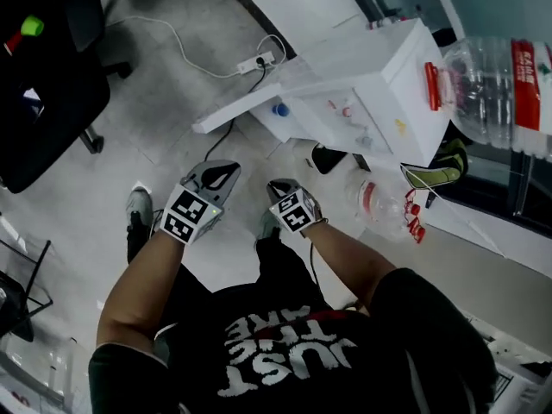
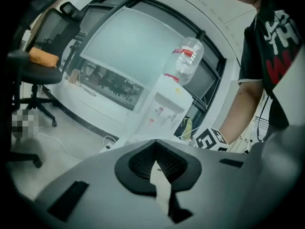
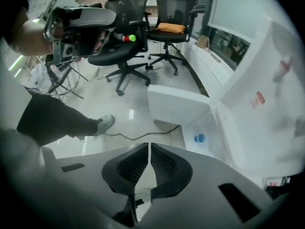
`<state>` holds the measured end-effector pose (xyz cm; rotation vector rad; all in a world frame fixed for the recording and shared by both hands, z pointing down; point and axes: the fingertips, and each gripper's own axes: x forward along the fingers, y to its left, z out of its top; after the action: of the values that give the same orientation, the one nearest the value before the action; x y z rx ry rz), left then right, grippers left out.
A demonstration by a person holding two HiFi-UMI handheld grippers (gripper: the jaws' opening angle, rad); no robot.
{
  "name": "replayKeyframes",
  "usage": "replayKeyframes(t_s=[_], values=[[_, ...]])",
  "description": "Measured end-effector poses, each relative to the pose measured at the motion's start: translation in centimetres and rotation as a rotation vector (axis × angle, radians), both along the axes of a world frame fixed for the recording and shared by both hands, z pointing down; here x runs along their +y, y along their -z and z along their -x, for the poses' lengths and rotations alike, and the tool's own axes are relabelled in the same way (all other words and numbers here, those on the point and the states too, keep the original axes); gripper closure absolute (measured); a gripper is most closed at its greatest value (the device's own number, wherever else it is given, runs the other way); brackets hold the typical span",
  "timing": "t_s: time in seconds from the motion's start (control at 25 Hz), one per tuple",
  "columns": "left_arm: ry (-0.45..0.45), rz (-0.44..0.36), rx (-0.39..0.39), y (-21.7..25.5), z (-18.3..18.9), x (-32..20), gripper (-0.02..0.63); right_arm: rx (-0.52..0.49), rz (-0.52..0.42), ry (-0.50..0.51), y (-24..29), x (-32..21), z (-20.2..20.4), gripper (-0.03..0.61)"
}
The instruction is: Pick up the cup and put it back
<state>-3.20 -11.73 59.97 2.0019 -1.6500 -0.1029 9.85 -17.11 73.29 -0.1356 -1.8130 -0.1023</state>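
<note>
Cup (image 3: 199, 138) stands upright, mouth up; left tool (image 2: 155, 146) and right tool (image 3: 149, 148) are closed, empty.

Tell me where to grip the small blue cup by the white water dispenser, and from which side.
Take the small blue cup across its round wall near the rim, coming from above. It seems to stand upright, mouth up, and panels of the white water dispenser crowd its sides, so the top looks freest.
</note>
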Motion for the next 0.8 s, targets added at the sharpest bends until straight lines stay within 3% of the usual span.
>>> replayKeyframes(t_s=[0.08,0.16,0.36,0.6,0.8], values=[[-0.031,-0.041,-0.029,5.0,0.9,1.8,0.604,-0.026,0.022,0.078,5.0,2.3,1.4,0.535],[-0.057,-0.068,-0.033,9.7,1.5,4.2,0.604,-0.045,0.050,0.088,10.5,4.5,2.4,0.541],[-0.143,-0.066,-0.012,19.6,4.5,10.4,0.606,-0.129,0.089,-0.064,22.1,8.6,5.4,0.545],[-0.361,-0.084,-0.127,28.7,8.4,13.8,0.604,-0.330,0.116,-0.252,32.3,12.8,10.2,0.545],[-0.360,-0.110,-0.115,35.1,7.7,12.3,0.606,-0.492,0.092,-0.346,40.0,12.0,8.7,0.545]])
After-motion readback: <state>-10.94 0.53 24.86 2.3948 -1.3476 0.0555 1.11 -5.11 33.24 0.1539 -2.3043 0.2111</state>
